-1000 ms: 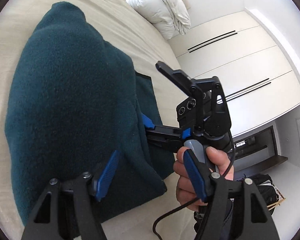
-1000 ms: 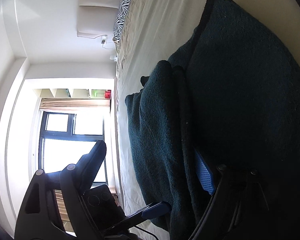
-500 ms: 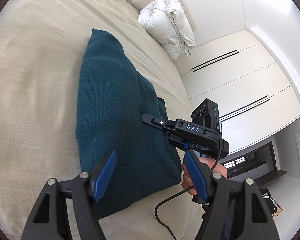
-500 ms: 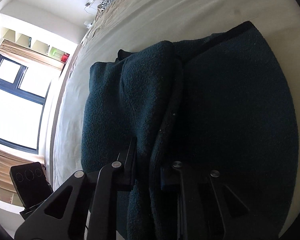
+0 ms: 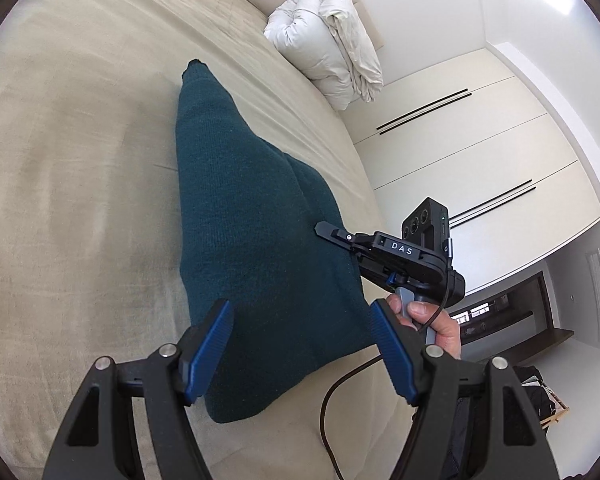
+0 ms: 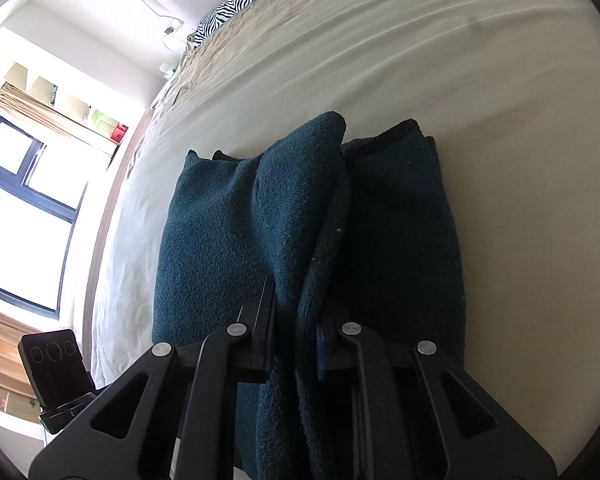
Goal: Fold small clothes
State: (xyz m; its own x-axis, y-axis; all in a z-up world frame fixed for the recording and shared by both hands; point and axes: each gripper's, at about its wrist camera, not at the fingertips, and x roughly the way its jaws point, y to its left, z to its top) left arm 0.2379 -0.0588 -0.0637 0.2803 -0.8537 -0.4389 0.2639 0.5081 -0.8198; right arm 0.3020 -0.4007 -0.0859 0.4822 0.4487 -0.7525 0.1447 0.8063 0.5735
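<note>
A dark teal knitted garment [image 5: 252, 240] lies folded on the beige bed [image 5: 68, 168]. My left gripper [image 5: 302, 350] is open and empty, held above the garment's near end. My right gripper [image 6: 292, 344] is shut on a thick fold of the garment [image 6: 260, 216] at its near edge. It also shows in the left wrist view [image 5: 332, 234], resting on the garment's right side with a hand on its handle. In the right wrist view the garment lies in stacked layers reaching away across the bed.
A rolled white duvet [image 5: 328, 40] lies at the far end of the bed, and a zebra-print pillow [image 6: 236, 2] near the headboard. White wardrobe doors [image 5: 480, 152] stand to the right. A window [image 6: 16, 216] is on the left.
My left gripper has let go and drawn back and up from the garment. My right gripper has shut on a fold and the garment now lies flatter and further out.
</note>
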